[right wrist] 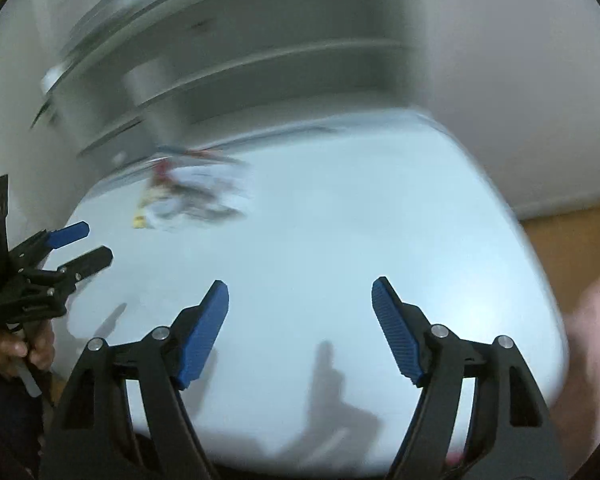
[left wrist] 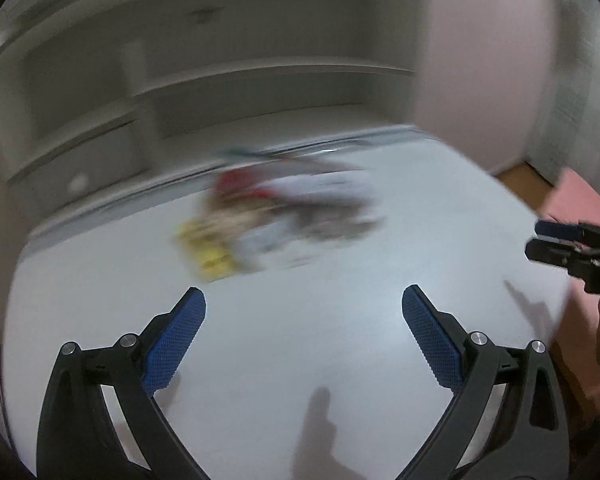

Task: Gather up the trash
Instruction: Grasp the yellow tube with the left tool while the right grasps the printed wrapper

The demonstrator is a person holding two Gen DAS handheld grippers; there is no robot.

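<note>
A blurred heap of trash (left wrist: 276, 216), wrappers in red, yellow, white and grey, lies on the white table (left wrist: 300, 340) toward its far edge. It also shows in the right wrist view (right wrist: 188, 196) at the far left of the table. My left gripper (left wrist: 304, 300) is open and empty, above the table and short of the heap. My right gripper (right wrist: 300, 292) is open and empty over the bare near part of the table. Each gripper shows in the other's view, the right gripper (left wrist: 540, 240) at the right edge, the left gripper (right wrist: 88, 244) at the left edge.
A white shelf unit (left wrist: 220, 92) with drawers stands right behind the table. A wall (left wrist: 480, 60) is at the right. Wooden floor (right wrist: 572, 252) lies past the table's right edge. Both views are motion-blurred.
</note>
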